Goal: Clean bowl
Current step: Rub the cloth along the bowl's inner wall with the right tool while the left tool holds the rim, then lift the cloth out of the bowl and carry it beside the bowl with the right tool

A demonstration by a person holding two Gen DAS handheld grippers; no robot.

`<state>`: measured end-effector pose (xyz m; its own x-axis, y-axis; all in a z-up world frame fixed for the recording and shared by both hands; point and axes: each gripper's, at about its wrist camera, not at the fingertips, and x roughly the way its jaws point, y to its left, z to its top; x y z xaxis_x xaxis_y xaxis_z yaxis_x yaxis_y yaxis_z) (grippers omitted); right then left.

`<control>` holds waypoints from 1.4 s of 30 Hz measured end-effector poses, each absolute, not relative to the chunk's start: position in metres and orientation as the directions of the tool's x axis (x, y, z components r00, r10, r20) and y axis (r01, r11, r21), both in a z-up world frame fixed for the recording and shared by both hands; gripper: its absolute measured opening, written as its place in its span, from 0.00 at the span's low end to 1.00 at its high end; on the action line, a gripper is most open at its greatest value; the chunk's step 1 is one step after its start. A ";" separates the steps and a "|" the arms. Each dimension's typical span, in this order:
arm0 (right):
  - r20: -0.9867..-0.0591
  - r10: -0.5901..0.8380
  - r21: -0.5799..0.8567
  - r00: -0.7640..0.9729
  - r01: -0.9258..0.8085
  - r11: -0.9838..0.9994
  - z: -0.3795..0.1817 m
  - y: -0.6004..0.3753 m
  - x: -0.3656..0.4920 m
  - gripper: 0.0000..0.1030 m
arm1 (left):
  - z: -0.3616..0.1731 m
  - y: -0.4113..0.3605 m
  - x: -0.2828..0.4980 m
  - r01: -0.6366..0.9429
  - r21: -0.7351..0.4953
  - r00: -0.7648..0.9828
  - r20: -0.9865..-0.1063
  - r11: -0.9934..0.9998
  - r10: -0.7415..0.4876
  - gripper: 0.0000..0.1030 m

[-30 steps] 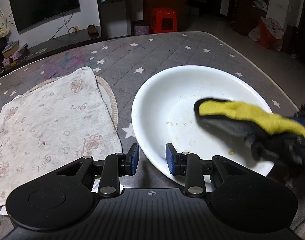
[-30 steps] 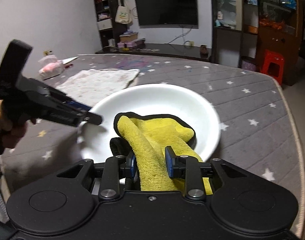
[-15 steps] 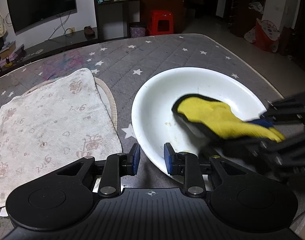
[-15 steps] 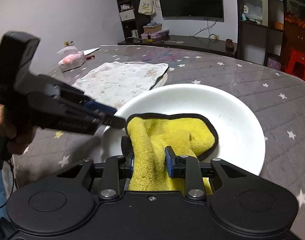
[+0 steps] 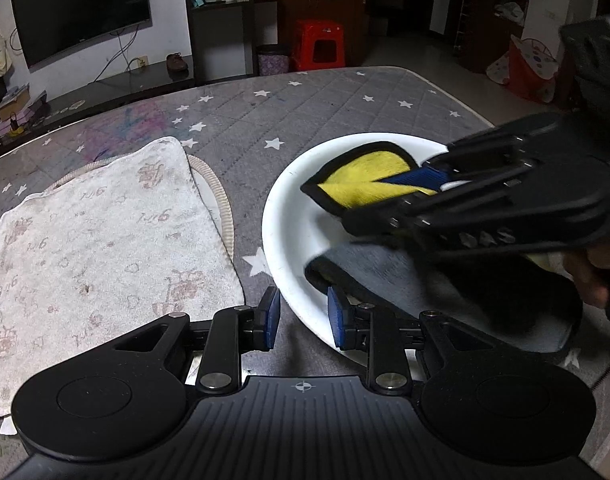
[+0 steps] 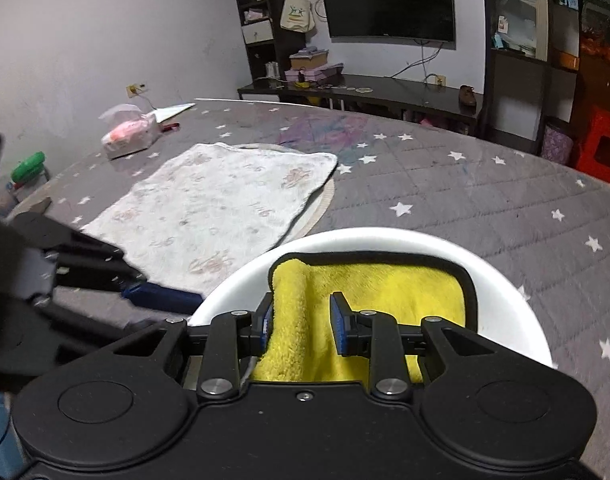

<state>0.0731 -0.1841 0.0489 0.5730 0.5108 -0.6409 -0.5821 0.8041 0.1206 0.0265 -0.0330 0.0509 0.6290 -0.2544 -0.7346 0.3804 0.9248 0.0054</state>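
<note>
- We see the wide white round bowl (image 5: 289, 248) resting on the grey star-patterned quilted table cover (image 5: 345, 100), at the near right of the left wrist view.
- Our left gripper (image 5: 303, 317) is clamped on the bowl's near-left rim: the rim passes between its blue pads (image 5: 272, 317), one pad outside the wall and one inside.
- Our right gripper (image 6: 302, 323) grasps the yellow plush cloth with a black hem and a grey underside (image 6: 385, 300), pinching a bunched fold between its pads.
- In the right wrist view the cloth spreads flat inside the bowl (image 6: 505, 304), reaching towards its far wall.
- From the left wrist camera the right gripper (image 5: 425, 178) comes in from the right over the bowl, with yellow cloth (image 5: 365, 180) beyond it and the grey side draped over the near part of the bowl.
- A pale, faintly printed rectangular towel (image 5: 97, 248) lies flat to the left of the bowl, just beside it, partly covering a round woven mat (image 5: 221, 200).
- At the far left of the table, in the right wrist view, sits a soft tissue packet (image 6: 129, 136), well apart from the bowl.
</note>
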 end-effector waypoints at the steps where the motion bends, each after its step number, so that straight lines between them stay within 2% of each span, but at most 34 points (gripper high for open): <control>1: -0.645 0.505 0.120 0.573 -0.577 0.808 0.048 -0.184 0.075 0.29 | 0.051 -0.032 0.027 0.381 0.001 0.627 -0.736 0.925 -0.257 0.26; 4: -0.667 0.495 0.118 0.557 -0.577 0.808 0.044 -0.187 0.077 0.33 | 0.051 -0.031 0.029 0.381 -0.014 0.619 -0.738 0.924 -0.267 0.26; 6: -0.678 0.493 0.110 0.546 -0.587 0.802 0.043 -0.190 0.072 0.47 | 0.052 -0.030 0.030 0.385 -0.021 0.615 -0.740 0.923 -0.273 0.26; 9: -0.683 0.491 0.097 0.541 -0.599 0.795 0.043 -0.195 0.063 0.60 | 0.053 -0.028 0.033 0.386 -0.023 0.611 -0.742 0.922 -0.275 0.27; 17: -0.741 0.438 0.027 0.509 -0.630 0.776 0.027 -0.193 0.049 0.61 | 0.056 -0.028 0.035 0.381 -0.007 0.615 -0.745 0.925 -0.259 0.30; 19: -0.744 0.418 -0.002 0.521 -0.627 0.779 0.025 -0.191 0.045 0.57 | 0.056 -0.028 0.039 0.378 -0.001 0.616 -0.746 0.926 -0.253 0.30; 22: -0.737 0.416 -0.001 0.533 -0.616 0.788 0.026 -0.194 0.041 0.38 | 0.053 -0.030 0.047 0.376 0.004 0.608 -0.756 0.927 -0.243 0.30; 24: -0.725 0.411 -0.006 0.553 -0.602 0.799 0.029 -0.199 0.037 0.22 | 0.049 -0.032 0.051 0.372 -0.002 0.597 -0.765 0.928 -0.241 0.30; 33: -0.661 0.384 -0.021 0.645 -0.528 0.849 0.047 -0.230 0.021 0.19 | 0.046 -0.026 0.063 0.321 -0.058 0.607 -0.754 0.945 -0.252 0.21; 42: -0.600 0.330 0.013 0.729 -0.403 0.915 0.061 -0.266 0.027 0.19 | 0.063 0.003 0.070 0.216 0.009 0.684 -0.715 0.976 -0.145 0.18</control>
<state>0.0266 -0.2657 0.0606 0.7288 0.3295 -0.6002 -0.4031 0.9150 0.0129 0.0701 0.0027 0.0630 0.6837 -0.1451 -0.7151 0.2163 0.9763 0.0087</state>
